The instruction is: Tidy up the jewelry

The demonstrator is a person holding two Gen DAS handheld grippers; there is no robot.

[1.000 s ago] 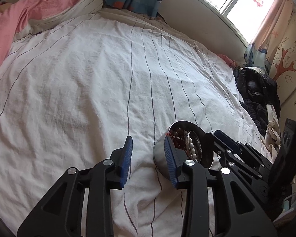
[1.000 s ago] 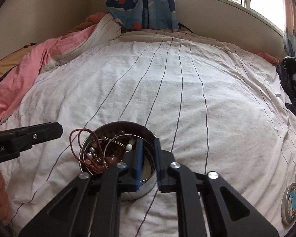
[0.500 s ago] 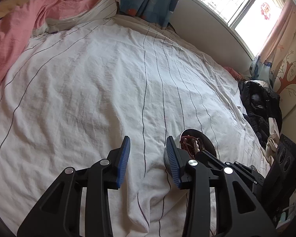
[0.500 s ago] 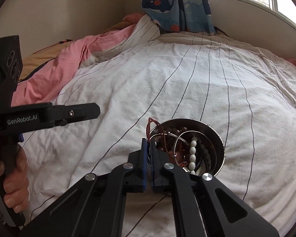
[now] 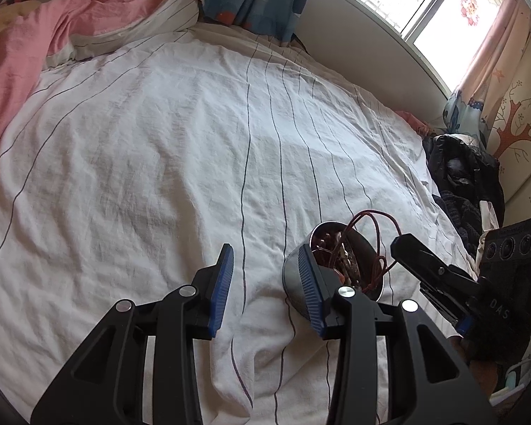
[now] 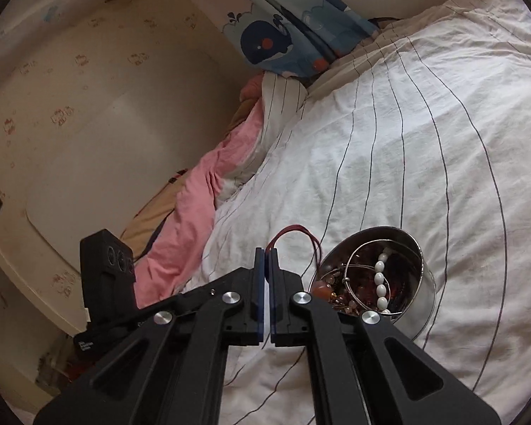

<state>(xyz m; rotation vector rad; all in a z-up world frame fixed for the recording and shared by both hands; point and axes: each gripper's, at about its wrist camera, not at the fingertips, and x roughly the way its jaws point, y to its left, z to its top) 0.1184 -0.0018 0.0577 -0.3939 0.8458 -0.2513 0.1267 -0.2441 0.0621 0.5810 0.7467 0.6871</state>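
Observation:
A round metal tin (image 6: 421, 283) full of jewelry sits on the striped white bedsheet (image 6: 424, 148); it also shows in the left wrist view (image 5: 293, 276). Inside are a white bead bracelet (image 6: 380, 285), a thin metal bangle (image 6: 364, 269) and tangled beads. My right gripper (image 6: 267, 251) is shut on a red cord (image 6: 293, 229) and holds it up left of the tin; the cord (image 5: 375, 226) loops from the tin to the right gripper (image 5: 403, 244). My left gripper (image 5: 265, 258) is open and empty, its right finger in front of the tin.
A pink quilt (image 5: 21, 46) is bunched at the bed's far left. A whale-print curtain (image 6: 286, 32) hangs at the head. Dark clothes (image 5: 463, 177) pile at the bed's right edge. A wall (image 6: 70, 106) lies left of the bed.
My right gripper has closed on the red cord and lifted it out of the tin, swinging left. The left gripper has stayed open beside the tin.

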